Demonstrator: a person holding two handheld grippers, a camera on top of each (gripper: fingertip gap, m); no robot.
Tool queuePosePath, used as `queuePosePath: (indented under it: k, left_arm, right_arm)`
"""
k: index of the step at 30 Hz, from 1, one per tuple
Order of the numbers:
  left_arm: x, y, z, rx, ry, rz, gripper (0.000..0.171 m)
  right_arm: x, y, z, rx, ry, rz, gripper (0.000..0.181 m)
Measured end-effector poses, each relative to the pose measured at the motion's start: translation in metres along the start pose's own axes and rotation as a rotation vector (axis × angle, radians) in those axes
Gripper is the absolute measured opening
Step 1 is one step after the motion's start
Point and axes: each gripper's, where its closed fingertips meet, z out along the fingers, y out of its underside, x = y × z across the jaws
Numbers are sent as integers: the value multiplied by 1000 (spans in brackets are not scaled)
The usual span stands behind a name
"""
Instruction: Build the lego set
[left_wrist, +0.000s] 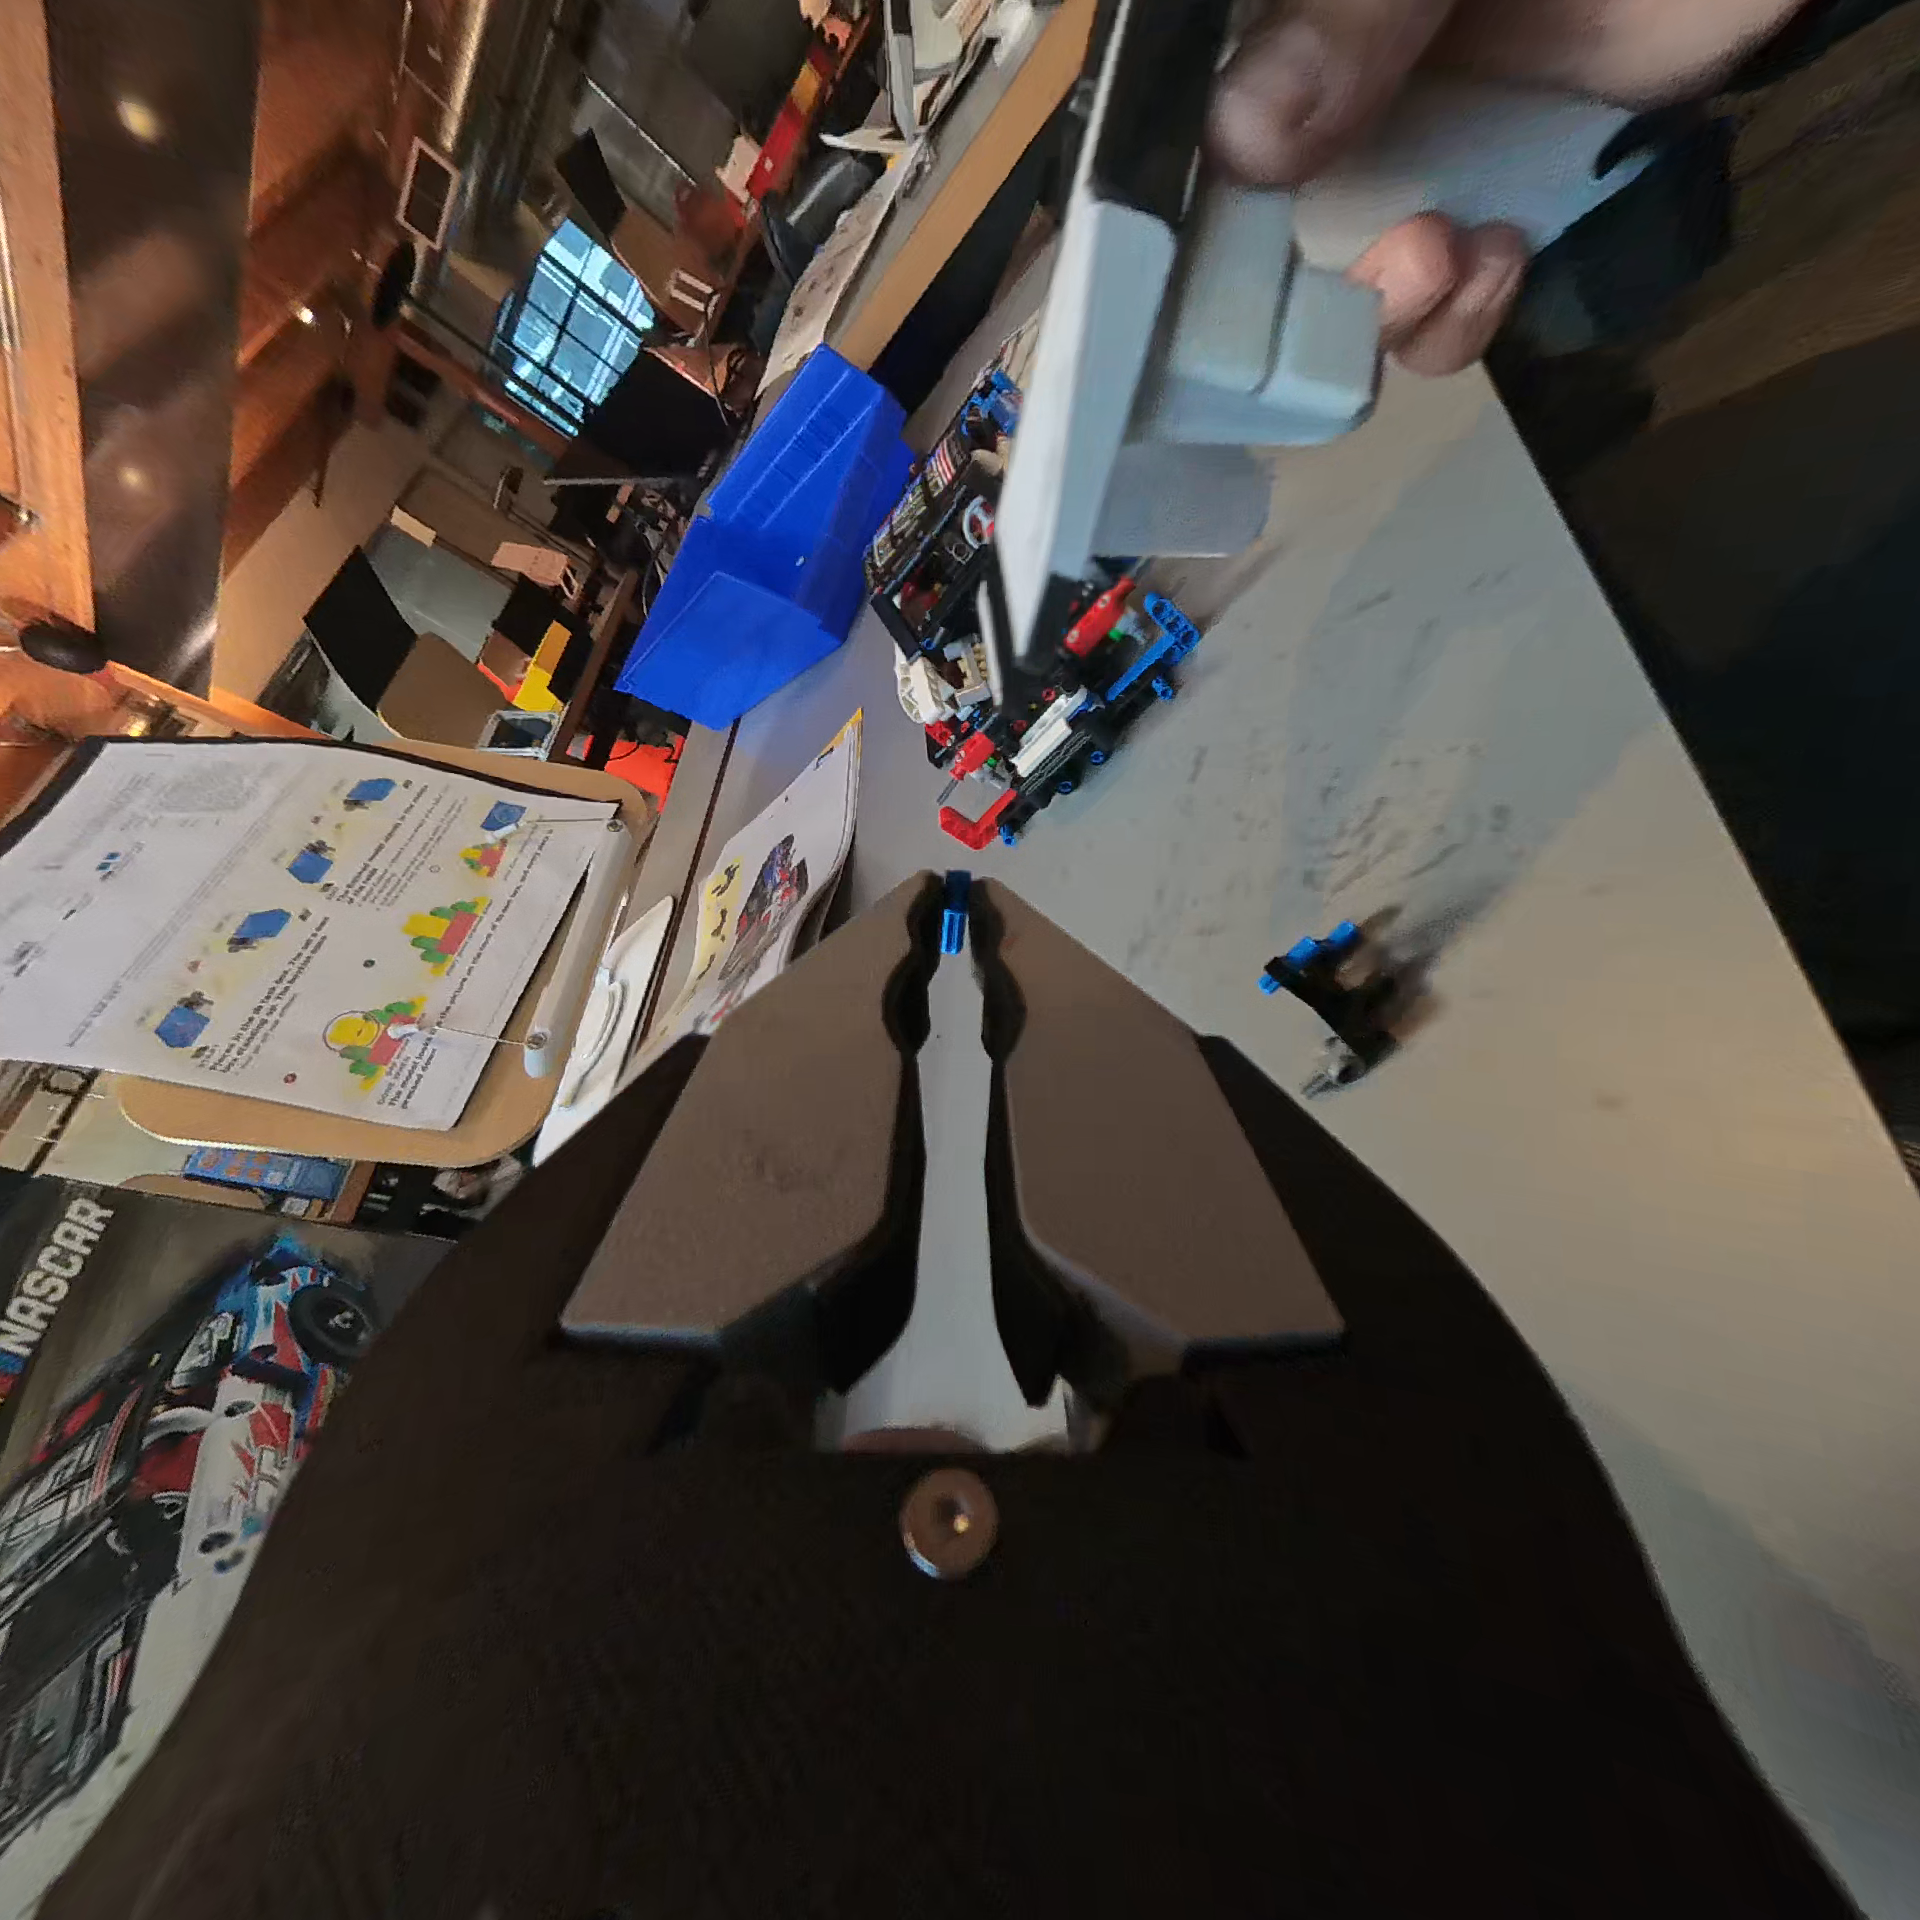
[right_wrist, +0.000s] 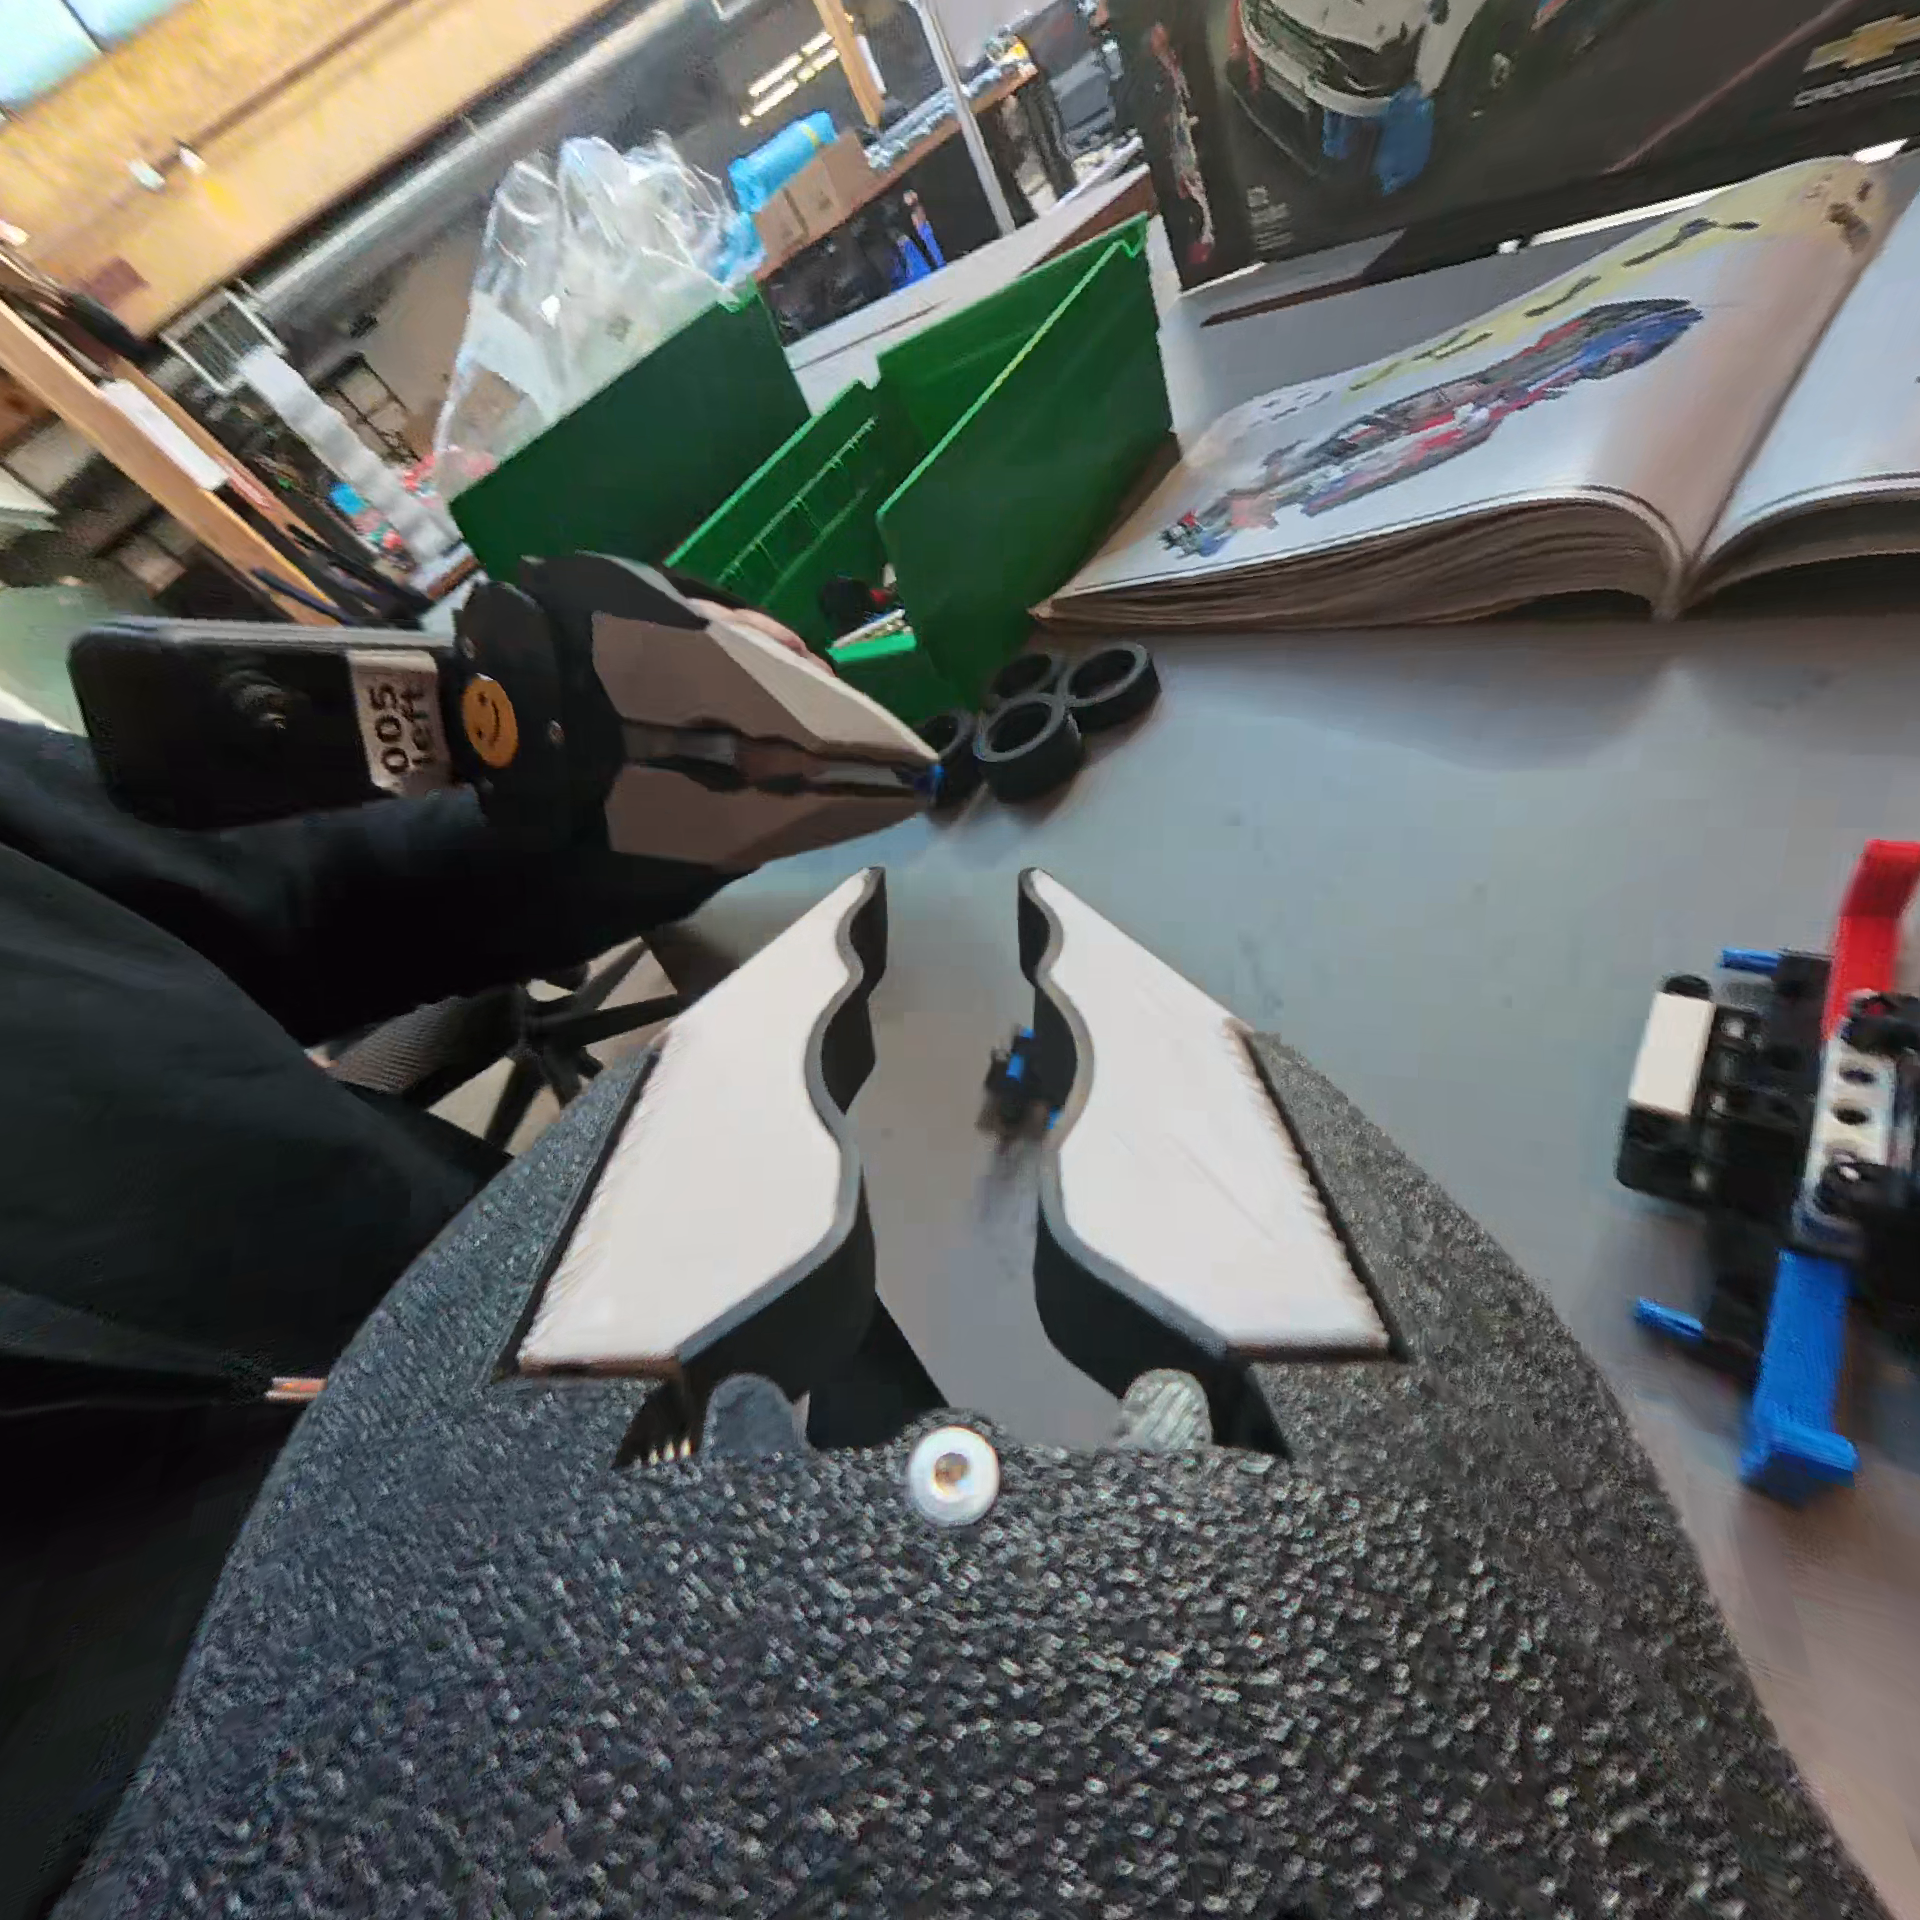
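The left gripper has its fingers clamped on a small blue pin. The right gripper, fingers apart, hovers over a black-and-blue subassembly on the worktop. The car chassis sits at one o'clock in the left wrist view. Likely next: grasp the subassembly, then seat the pin squarely.

Right gripper body: rough, pebbled black plastic (fingers faced smooth and matt pale); green bins, glossy plastic; manual, paper.
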Motion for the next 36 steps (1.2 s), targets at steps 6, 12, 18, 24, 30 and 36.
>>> queuePosePath:
  k: [6, 12, 18, 24, 30, 36]
  left_arm:
    - [12, 3, -4, 8, 33, -34, 1]
    - [20, 7, -2, 21, 53, -37, 1]
    - [19, 3, -5, 48, 46, -31, 1]
    - [21, 3, -7, 68, 51, -29, 1]
    - [22, 3, -8, 75, 50, -24, 2]
    - [22, 11, -3, 59, 53, -46, 2]
  right_arm:
    - [-9, 3, 27, -40, -92, 52, 15]
    - [-2, 17, 40, -112, -51, 67, 14]
    - [-8, 17, 42, -108, -111, 115, 10]
    - [-15, 18, 42, -90, -178, 176, 4]
    - [-16, 19, 43, -100, -186, 192, 3]
    - [-8, 21, 46, -138, -108, 116, 3]
